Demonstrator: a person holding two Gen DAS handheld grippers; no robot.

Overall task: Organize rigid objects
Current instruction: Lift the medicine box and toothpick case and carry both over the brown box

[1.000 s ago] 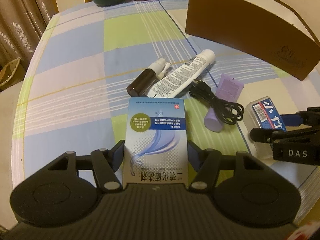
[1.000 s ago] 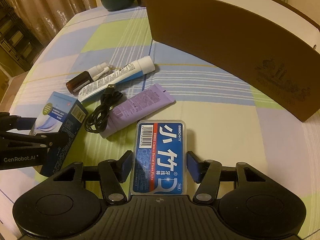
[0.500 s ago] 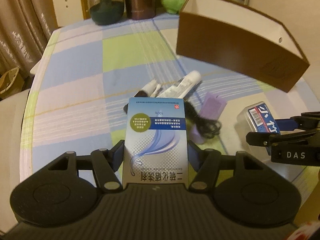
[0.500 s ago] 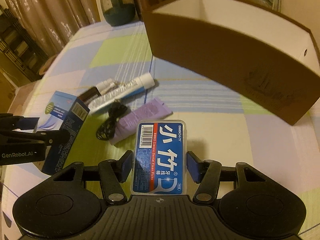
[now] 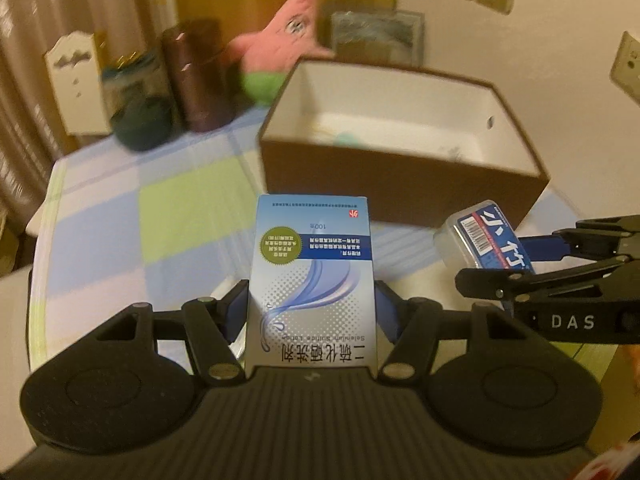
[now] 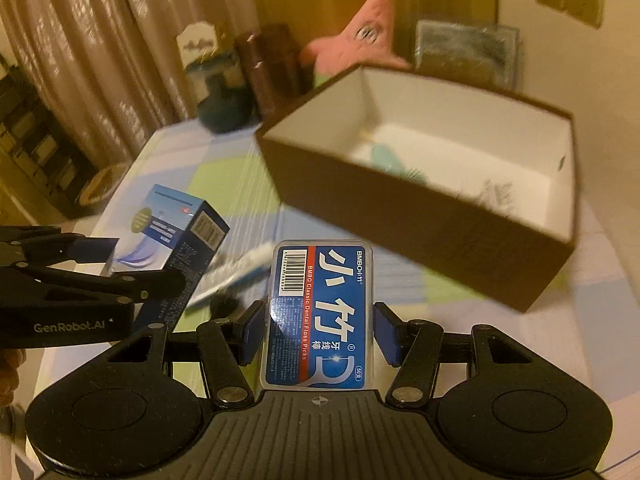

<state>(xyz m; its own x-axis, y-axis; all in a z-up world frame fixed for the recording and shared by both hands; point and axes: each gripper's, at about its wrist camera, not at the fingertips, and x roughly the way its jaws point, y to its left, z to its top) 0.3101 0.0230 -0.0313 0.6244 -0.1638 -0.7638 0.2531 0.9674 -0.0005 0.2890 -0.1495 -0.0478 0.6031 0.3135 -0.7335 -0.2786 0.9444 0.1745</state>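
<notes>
The left gripper (image 5: 312,312) has its fingers closed on the sides of a blue-and-white lotion carton (image 5: 312,280), held flat, label up. The right gripper (image 6: 320,332) likewise clamps a clear dental floss pick case (image 6: 320,316) by its long edges. Both items are carried clear of the bench (image 5: 120,220), likely so they pass over the wall of the open brown box (image 5: 400,184) at twelve o'clock. In the right view a tube (image 6: 236,272) lies on the cloth at ten o'clock.
</notes>
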